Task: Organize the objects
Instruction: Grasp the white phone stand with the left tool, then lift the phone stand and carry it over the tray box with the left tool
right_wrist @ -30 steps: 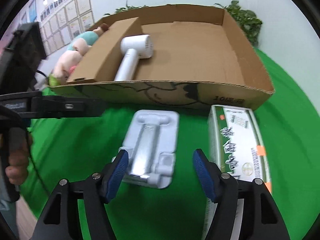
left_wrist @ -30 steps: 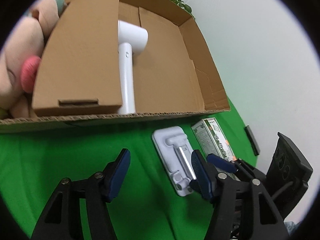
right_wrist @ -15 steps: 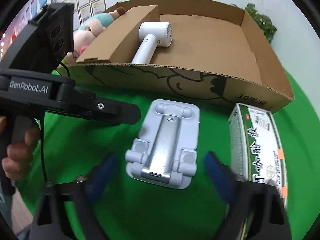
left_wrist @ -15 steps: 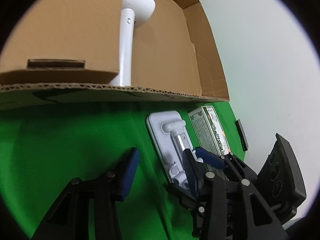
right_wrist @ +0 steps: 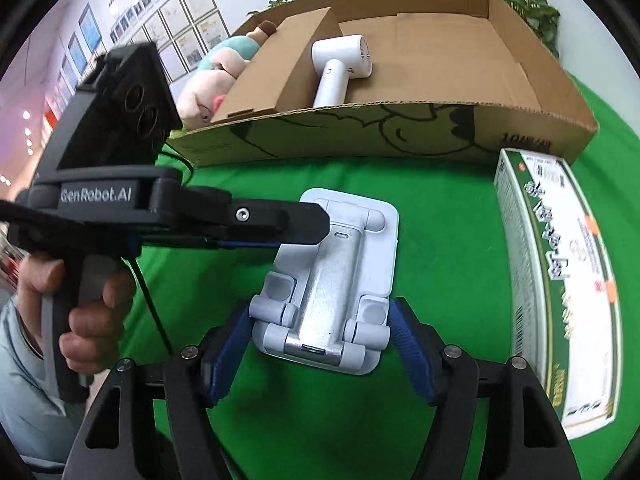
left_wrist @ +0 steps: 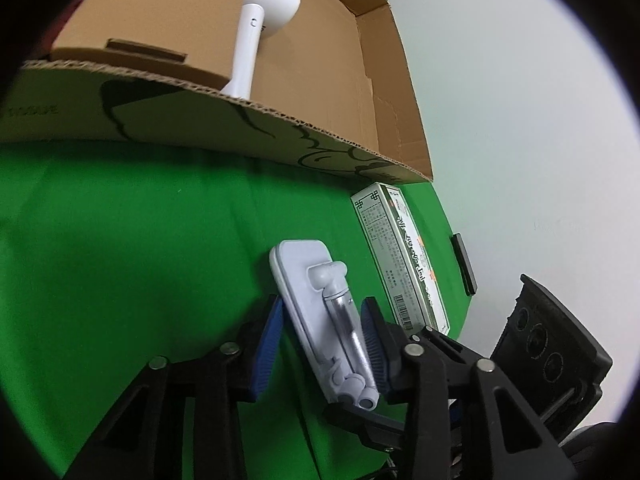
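While both grippers straddle the stand (right_wrist: 334,280), right gripper (right_wrist: 320,344) and left gripper (left_wrist: 322,340) gape wide, pads not quite pinching it.

One cardboard box (right_wrist: 400,132) stands on the green surface (right_wrist: 440,240). In it lie one white hair dryer (right_wrist: 340,68) and one plush toy (right_wrist: 208,84). In front of the box lie one white phone stand (right_wrist: 332,284) and one green carton (right_wrist: 560,288). Two tongs are in view: the left tongs (left_wrist: 320,344) and the right tongs (right_wrist: 320,348). One hand (right_wrist: 80,300) shows.
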`<state>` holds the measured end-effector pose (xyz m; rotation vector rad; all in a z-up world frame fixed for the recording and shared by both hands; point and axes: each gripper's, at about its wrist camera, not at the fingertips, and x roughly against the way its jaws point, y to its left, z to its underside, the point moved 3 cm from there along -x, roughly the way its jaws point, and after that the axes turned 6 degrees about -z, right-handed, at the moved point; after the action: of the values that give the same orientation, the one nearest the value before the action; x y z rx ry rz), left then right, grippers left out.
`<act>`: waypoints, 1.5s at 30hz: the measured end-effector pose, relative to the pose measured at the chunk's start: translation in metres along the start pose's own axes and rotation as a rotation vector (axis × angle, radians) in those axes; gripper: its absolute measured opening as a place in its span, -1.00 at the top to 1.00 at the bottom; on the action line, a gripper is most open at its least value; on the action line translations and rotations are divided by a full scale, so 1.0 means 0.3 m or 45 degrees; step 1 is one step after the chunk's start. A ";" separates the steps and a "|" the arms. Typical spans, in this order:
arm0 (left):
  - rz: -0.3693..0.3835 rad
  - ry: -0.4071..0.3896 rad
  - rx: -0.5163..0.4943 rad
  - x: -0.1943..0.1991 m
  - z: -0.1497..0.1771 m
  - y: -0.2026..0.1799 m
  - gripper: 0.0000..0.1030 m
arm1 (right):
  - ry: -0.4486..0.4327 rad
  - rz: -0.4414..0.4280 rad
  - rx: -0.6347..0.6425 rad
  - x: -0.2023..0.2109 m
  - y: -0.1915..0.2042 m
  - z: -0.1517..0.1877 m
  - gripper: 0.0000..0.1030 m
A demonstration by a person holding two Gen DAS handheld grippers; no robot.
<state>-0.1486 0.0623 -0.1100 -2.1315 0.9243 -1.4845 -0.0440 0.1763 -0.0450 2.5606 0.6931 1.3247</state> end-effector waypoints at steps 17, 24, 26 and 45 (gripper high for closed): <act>-0.005 -0.114 -0.103 0.093 -0.004 -0.114 0.76 | -0.118 0.040 0.076 0.031 0.003 -0.023 -0.28; -0.027 -0.180 -0.172 0.158 -0.064 -0.186 0.76 | -0.193 0.046 0.117 0.078 0.010 -0.102 -0.25; -0.034 -0.200 -0.190 0.176 -0.091 -0.203 0.76 | -0.218 0.050 0.129 0.092 0.015 -0.135 -0.25; -0.135 -0.356 -0.384 0.288 -0.524 -0.391 0.77 | -0.388 0.030 0.143 0.138 -0.074 -0.669 -0.21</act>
<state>-0.2402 0.0942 0.0813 -2.5589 0.9936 -1.1053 -0.1924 0.2044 0.0951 2.7819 0.6958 0.8934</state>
